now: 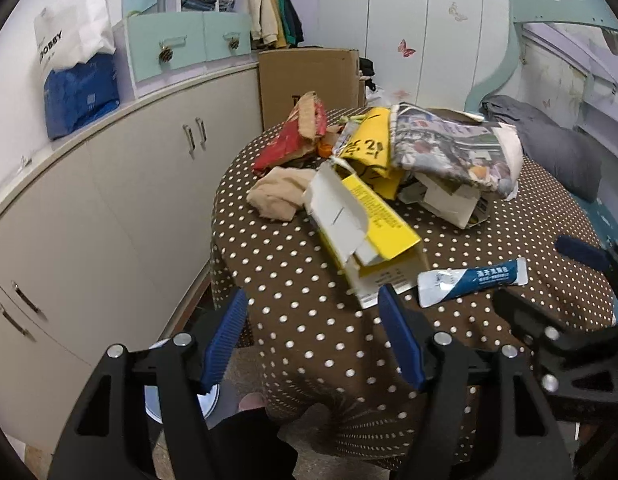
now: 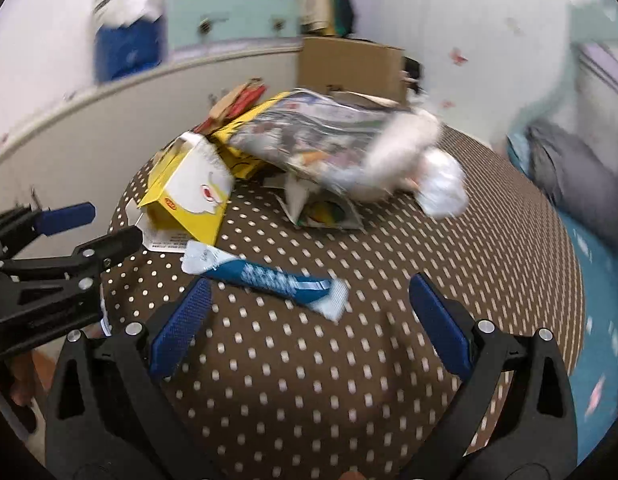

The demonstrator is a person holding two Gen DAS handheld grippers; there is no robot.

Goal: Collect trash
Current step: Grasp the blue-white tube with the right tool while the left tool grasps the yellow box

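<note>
Cardboard box (image 1: 309, 80) behind trash pile (image 1: 389, 168)

Left tool (image 1: 313, 316), black-framed with blue ribbed pads, points obliquely downward, its jaws parted with nothing between them. Right tool (image 2: 309, 304), of the same black-and-blue build, also tilts downward, jaws spread wide and empty. The two tools sit side by side, close together but not touching.

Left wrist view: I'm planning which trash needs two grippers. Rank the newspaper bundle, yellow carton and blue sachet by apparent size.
1. newspaper bundle and yellow carton: look alike, carton nearer, so unsure.
2. blue sachet: clearly smallest.
</note>
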